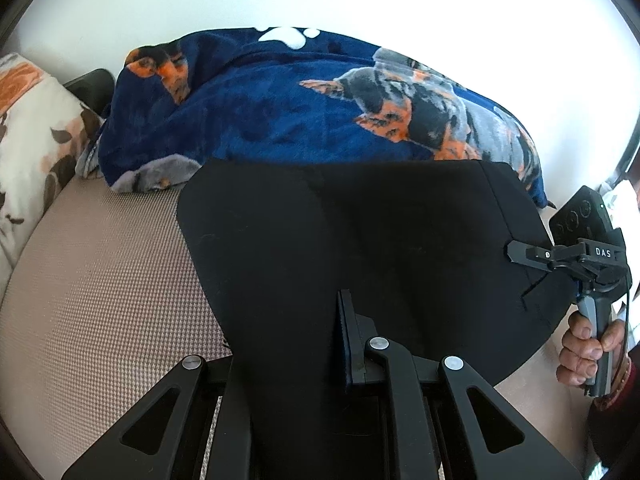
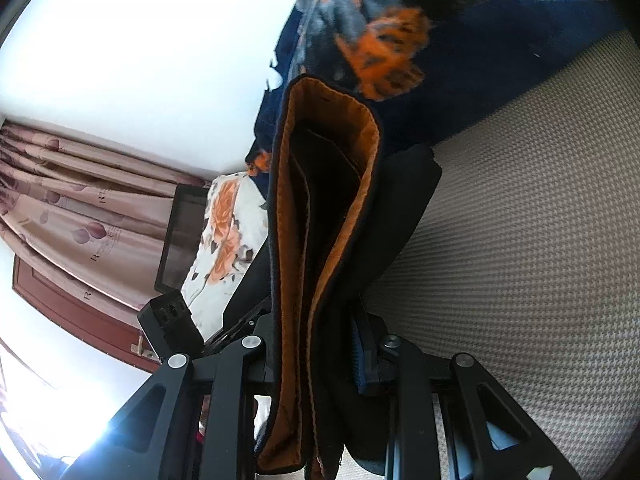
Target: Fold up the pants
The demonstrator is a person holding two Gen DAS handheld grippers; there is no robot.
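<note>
Black pants [image 1: 360, 220] lie folded on the bed, one part rising toward me between the left fingers. My left gripper [image 1: 332, 320] is shut on that black cloth; only its right pad [image 1: 352, 344] shows, as the cloth covers the other. At the right, a hand [image 1: 588, 352] holds my right gripper [image 1: 514, 251], clamped on the pants' side edge. In the right wrist view the right gripper [image 2: 320, 344] is shut on the stacked waistband [image 2: 288, 240], whose orange lining faces me. The left gripper's camera box [image 2: 170, 320] shows beyond it.
A beige houndstooth sheet [image 1: 100, 280] covers the bed. A bunched blue blanket with dog prints [image 1: 260, 100] lies right behind the pants. A floral pillow [image 1: 32, 132] sits at the left end. Pink curtains [image 2: 80, 200] and a dark panel [image 2: 180, 236] stand past the pillow.
</note>
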